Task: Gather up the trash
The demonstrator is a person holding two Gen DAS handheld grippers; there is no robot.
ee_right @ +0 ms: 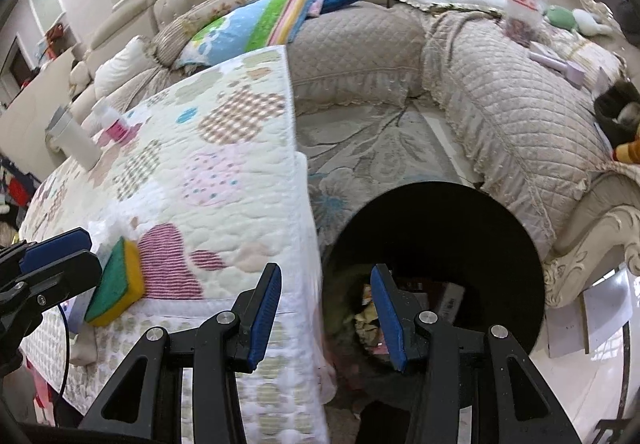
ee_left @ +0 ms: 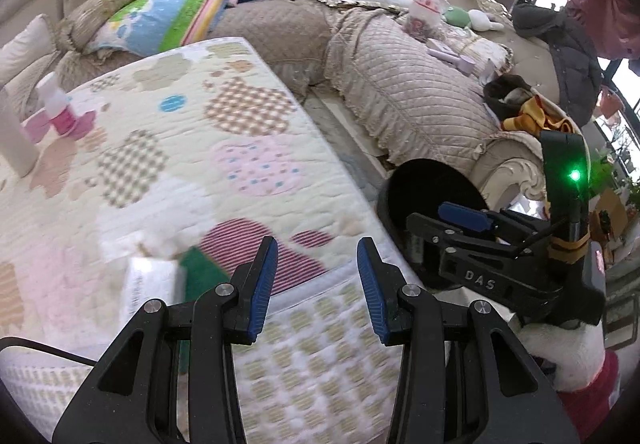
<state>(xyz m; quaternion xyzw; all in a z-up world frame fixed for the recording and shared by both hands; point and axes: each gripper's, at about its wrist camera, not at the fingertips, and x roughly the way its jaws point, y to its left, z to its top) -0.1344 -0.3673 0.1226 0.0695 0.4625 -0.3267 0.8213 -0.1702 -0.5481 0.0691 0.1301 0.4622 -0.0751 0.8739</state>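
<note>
My left gripper (ee_left: 318,284) hovers open over the near edge of the quilt-covered table (ee_left: 224,148), with nothing between its blue pads. Just left of it lie a green-and-yellow sponge (ee_left: 196,270), a white packet (ee_left: 150,284) and a blurred white tissue wad (ee_left: 164,238). My right gripper (ee_right: 326,314) is open and empty too, over the gap between the table edge and a black trash bin (ee_right: 500,228). Crumpled wrappers (ee_right: 366,320) lie inside the bin. The sponge (ee_right: 116,284) and the left gripper (ee_right: 74,256) appear at the left of the right wrist view.
A white tumbler (ee_right: 76,140) and a pink-labelled bottle (ee_right: 114,124) stand at the table's far side. A quilted beige sofa (ee_right: 500,104) with pillows, toys and clothes wraps around behind. A floral rug (ee_right: 360,148) lies between table and sofa.
</note>
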